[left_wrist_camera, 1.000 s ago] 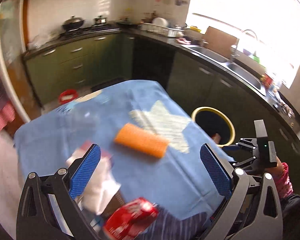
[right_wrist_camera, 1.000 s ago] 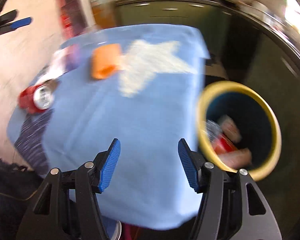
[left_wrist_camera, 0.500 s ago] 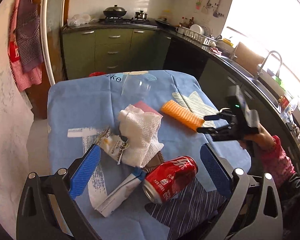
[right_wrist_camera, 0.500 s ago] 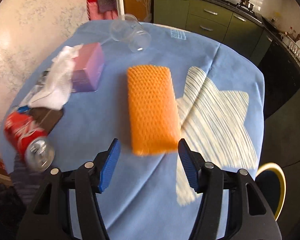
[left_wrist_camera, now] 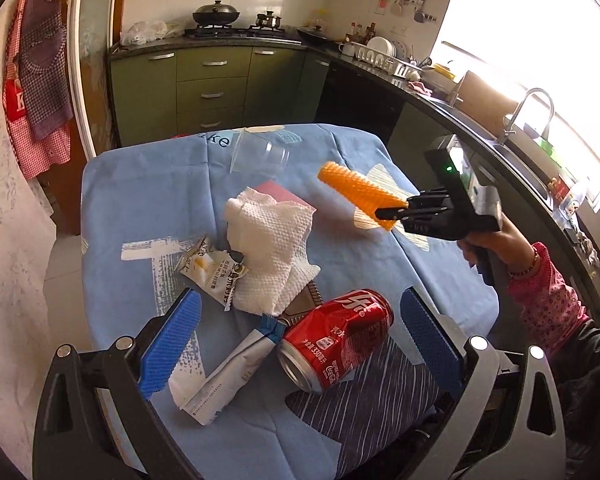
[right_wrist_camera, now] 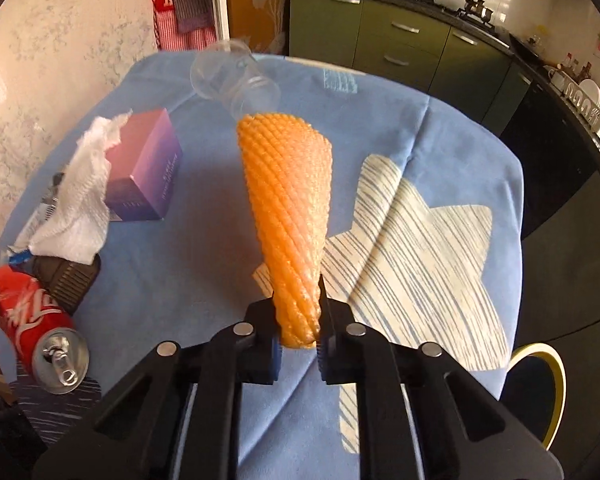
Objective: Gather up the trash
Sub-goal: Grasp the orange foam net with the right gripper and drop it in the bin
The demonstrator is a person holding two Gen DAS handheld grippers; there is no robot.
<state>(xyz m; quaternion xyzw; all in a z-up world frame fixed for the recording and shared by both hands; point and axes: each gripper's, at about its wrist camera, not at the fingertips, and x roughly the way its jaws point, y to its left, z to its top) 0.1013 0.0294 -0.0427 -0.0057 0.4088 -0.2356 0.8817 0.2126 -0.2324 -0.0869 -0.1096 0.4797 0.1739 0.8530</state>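
My right gripper point(right_wrist_camera: 299, 330) is shut on the near end of an orange foam net sleeve point(right_wrist_camera: 288, 200) and holds it lifted off the blue tablecloth point(right_wrist_camera: 440, 120); this gripper point(left_wrist_camera: 394, 210) and the sleeve point(left_wrist_camera: 358, 190) also show in the left wrist view. My left gripper point(left_wrist_camera: 296, 344) is open and empty, hovering over a red cola can point(left_wrist_camera: 336, 344) lying on its side. Around the can lie a white paper towel point(left_wrist_camera: 270, 240), a snack wrapper point(left_wrist_camera: 214, 270), a white-blue sachet point(left_wrist_camera: 228, 376), a pink box point(right_wrist_camera: 144, 172) and a clear plastic cup point(right_wrist_camera: 236, 76).
A yellow-rimmed bin point(right_wrist_camera: 540, 384) stands beside the table at the lower right. Green kitchen cabinets point(left_wrist_camera: 212, 80), a hob and a sink counter point(left_wrist_camera: 500, 148) run behind and to the right. A wall point(left_wrist_camera: 4, 240) is on the left.
My right gripper has closed on the orange foam sleeve and lifted it off the cloth. My left gripper has swung from the bin side to above the cola can, still open.
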